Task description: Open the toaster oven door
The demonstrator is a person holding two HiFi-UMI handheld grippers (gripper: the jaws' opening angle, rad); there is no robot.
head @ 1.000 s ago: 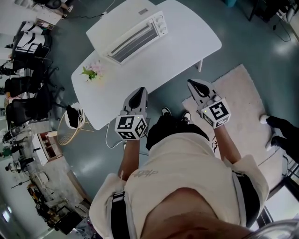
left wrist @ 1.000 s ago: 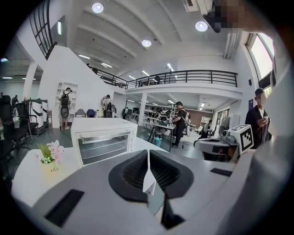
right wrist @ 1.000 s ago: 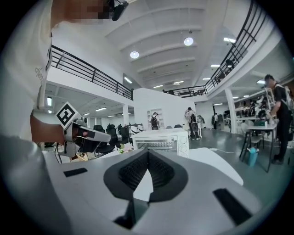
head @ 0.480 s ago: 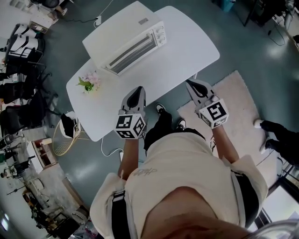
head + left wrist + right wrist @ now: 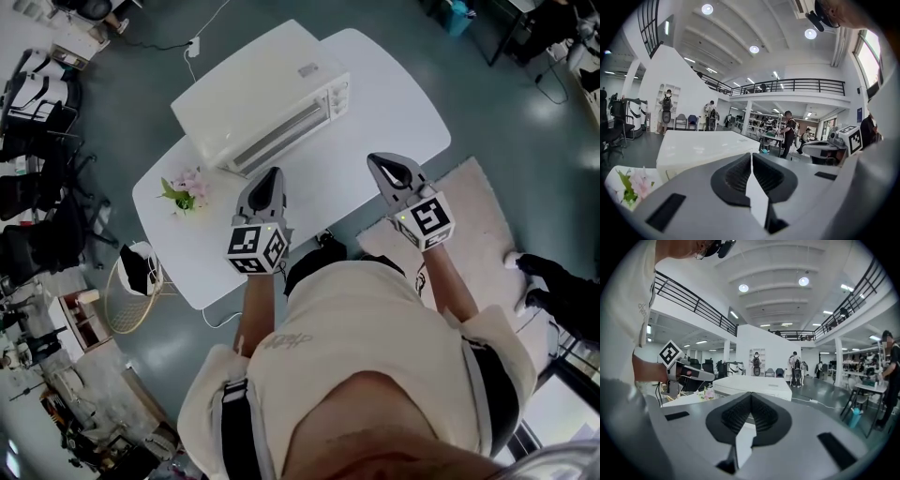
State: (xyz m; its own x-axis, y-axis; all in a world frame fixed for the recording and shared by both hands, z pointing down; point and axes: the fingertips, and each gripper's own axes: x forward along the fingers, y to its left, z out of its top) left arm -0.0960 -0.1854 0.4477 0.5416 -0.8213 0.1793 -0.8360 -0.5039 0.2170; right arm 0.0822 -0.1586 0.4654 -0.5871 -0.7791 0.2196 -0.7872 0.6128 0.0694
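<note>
Near the left end of the white bench (image 5: 394, 94) lies a small bunch of flowers (image 5: 185, 187). Just right of it, the left hand-held gripper (image 5: 270, 176) is held over the bench. Its 2 jaws are pressed together with nothing between them, and its tip points at the oven (image 5: 262, 98), near the front but apart from it. The oven stands on the far half of the bench, its door (image 5: 279, 133) shut and facing the person. The right hand-held gripper (image 5: 382, 162) hangs over the near edge of the bench, its 2 jaws also closed and empty. A pale rug (image 5: 483, 216) lies on the floor at the right.
</note>
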